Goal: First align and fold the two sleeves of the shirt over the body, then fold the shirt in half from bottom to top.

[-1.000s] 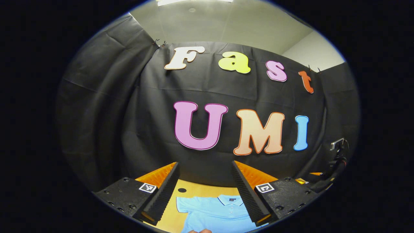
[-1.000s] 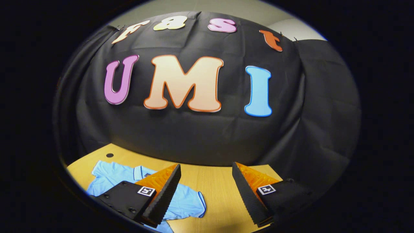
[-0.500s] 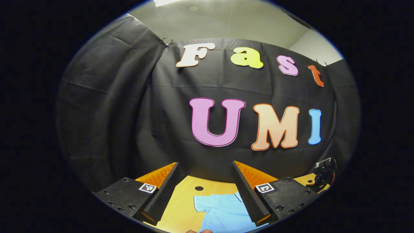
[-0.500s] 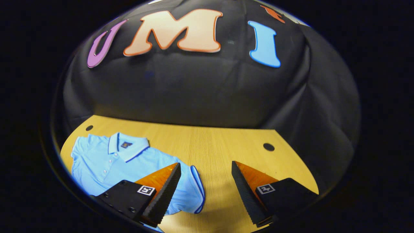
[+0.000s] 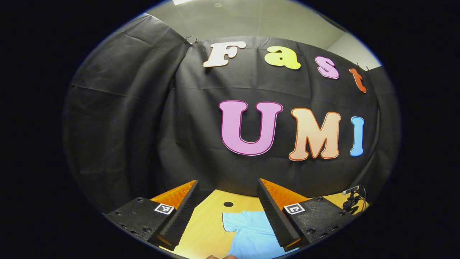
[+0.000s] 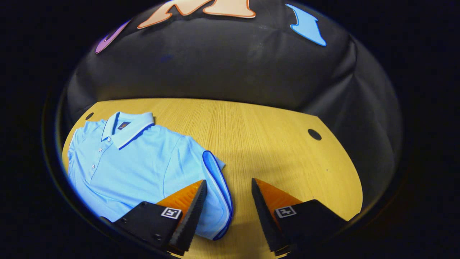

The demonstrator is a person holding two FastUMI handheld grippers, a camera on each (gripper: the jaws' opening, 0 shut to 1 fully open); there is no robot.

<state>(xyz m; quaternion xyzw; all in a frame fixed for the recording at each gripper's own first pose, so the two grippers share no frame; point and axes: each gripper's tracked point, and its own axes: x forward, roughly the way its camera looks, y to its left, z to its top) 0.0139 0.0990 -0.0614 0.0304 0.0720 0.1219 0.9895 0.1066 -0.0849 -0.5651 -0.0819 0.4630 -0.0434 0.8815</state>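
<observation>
A light blue polo shirt point(image 6: 129, 162) lies flat on the wooden table point(image 6: 273, 144), collar toward the booth wall. Its right sleeve point(image 6: 217, 190), edged in dark blue, reaches between the fingers of my right gripper point(image 6: 226, 212), which is open and tilted down just above it. My left gripper point(image 5: 228, 212) is open and held higher, looking mostly at the wall. Between its fingers I see the shirt's other sleeve point(image 5: 244, 223) and shoulder on the table point(image 5: 201, 230). A fingertip of a hand point(image 5: 221, 257) shows at the bottom edge.
A round cable hole point(image 6: 314, 134) sits near the table's far right, another point(image 6: 89, 116) beside the shirt's left shoulder, also seen in the left gripper view as a dark hole point(image 5: 228, 204). A small black stand with cables point(image 5: 352, 201) rises at the table's right edge.
My right gripper has tipped downward and moved closer to the shirt's right sleeve, which now lies between its fingers. My left gripper has shifted left, so the shirt slides rightward in its view.
</observation>
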